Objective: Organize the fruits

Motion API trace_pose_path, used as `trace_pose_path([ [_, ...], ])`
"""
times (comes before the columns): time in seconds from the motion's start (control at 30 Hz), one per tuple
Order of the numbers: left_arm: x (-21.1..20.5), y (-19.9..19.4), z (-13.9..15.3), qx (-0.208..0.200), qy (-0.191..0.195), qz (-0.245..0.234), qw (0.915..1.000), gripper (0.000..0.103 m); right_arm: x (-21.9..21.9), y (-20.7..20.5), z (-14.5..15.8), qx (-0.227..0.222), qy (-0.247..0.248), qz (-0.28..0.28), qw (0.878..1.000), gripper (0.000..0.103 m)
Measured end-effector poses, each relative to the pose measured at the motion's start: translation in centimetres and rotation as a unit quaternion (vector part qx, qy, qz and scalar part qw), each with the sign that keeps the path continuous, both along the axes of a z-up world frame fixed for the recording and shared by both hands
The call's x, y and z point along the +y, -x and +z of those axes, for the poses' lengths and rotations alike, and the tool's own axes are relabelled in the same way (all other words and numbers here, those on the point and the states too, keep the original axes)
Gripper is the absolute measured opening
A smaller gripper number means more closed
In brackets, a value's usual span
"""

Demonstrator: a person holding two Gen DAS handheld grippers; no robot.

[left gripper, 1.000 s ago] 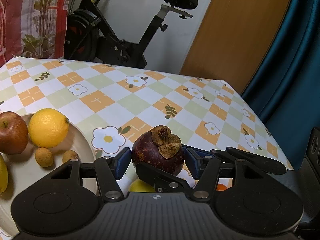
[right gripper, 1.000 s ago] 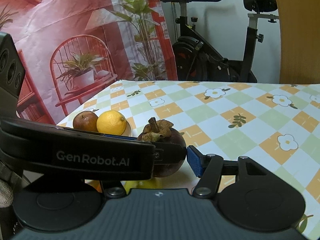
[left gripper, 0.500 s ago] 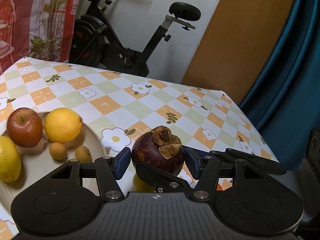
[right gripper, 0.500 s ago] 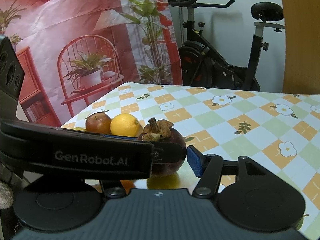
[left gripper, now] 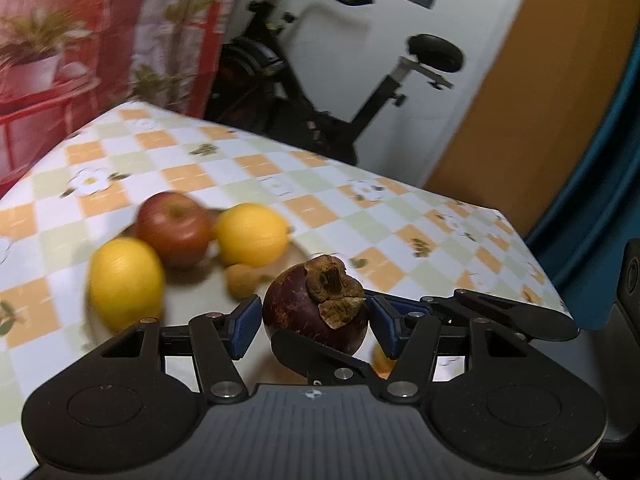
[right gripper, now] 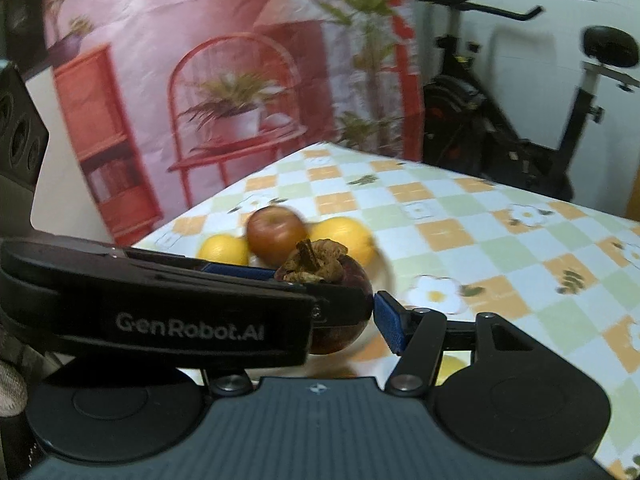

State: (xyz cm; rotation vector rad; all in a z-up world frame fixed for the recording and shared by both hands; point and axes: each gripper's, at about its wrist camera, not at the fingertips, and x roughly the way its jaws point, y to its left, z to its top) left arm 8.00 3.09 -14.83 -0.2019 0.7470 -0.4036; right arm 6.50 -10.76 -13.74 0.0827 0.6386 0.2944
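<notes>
1. Your left tool point(left gripper: 314, 320) and your right tool point(right gripper: 320, 300) are crossed, and both are clamped on one mangosteen point(left gripper: 316, 312), which you hold above the desk point(left gripper: 340, 208).
2. From your left wrist, blue pads point(left gripper: 244, 326) press each side of the purple fruit, its dry brown cap up.
3. Just beyond it, a plate point(left gripper: 298, 250) carries a red apple point(left gripper: 174, 228), two yellow citrus fruits point(left gripper: 252, 234) and a small brown fruit point(left gripper: 240, 280), all blurred.
4. An exercise bike point(left gripper: 320, 92) stands behind the desk.
</notes>
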Motion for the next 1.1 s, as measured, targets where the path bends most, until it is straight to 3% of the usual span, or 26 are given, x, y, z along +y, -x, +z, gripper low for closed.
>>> trace_pose_path([
  [0.5,3.1,-0.9,-1.5,0.018,-0.012,0.047,0.9987,0.061,4.2,-3.2,-3.0,0.039,0.02,0.061,0.997,0.061],
  [1.1,4.7,-0.3,-0.5,-0.014,0.019,0.094,0.9953,0.061,5.5,-5.4,-2.9,0.034,0.034,0.067,0.997,0.061],
])
